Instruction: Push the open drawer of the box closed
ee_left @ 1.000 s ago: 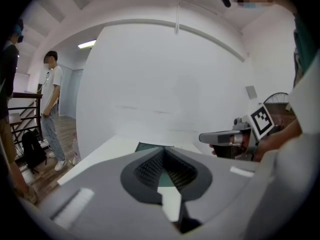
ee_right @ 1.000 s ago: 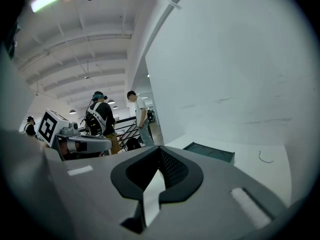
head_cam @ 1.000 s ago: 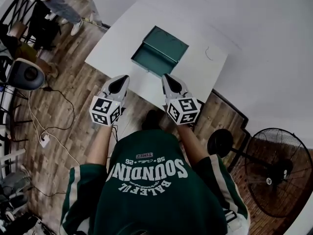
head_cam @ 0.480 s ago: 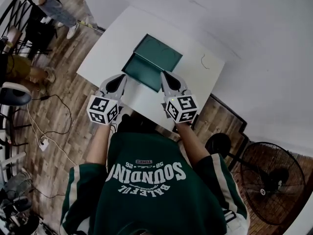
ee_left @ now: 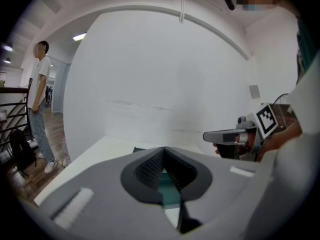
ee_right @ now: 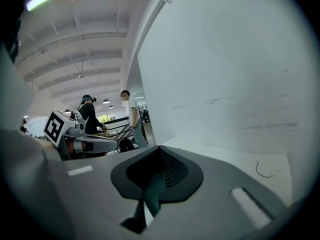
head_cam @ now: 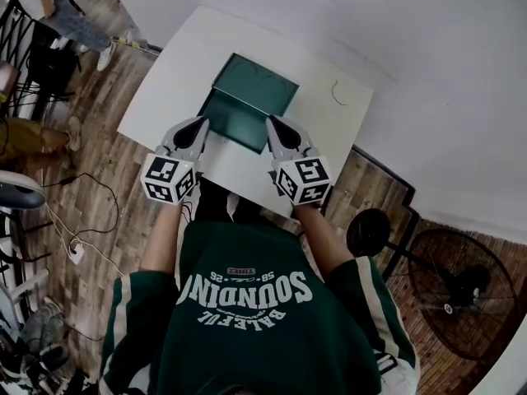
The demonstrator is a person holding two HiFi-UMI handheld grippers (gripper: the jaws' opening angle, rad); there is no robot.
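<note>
Near us, left gripper (head_cam: 198,127) and right gripper (head_cam: 273,127), each with jaws pressed together on nothing. They flank the near corners of the open teal drawer (head_cam: 224,120), about equally close. The drawer front runs crosswise between them. The box (head_cam: 262,82) lies straight beyond on the white table (head_cam: 329,126).

Both arms reach forward, side by side. The left gripper (head_cam: 195,129) and the right gripper (head_cam: 277,129) tilt slightly downward, each with its jaws closed together on nothing.
</note>
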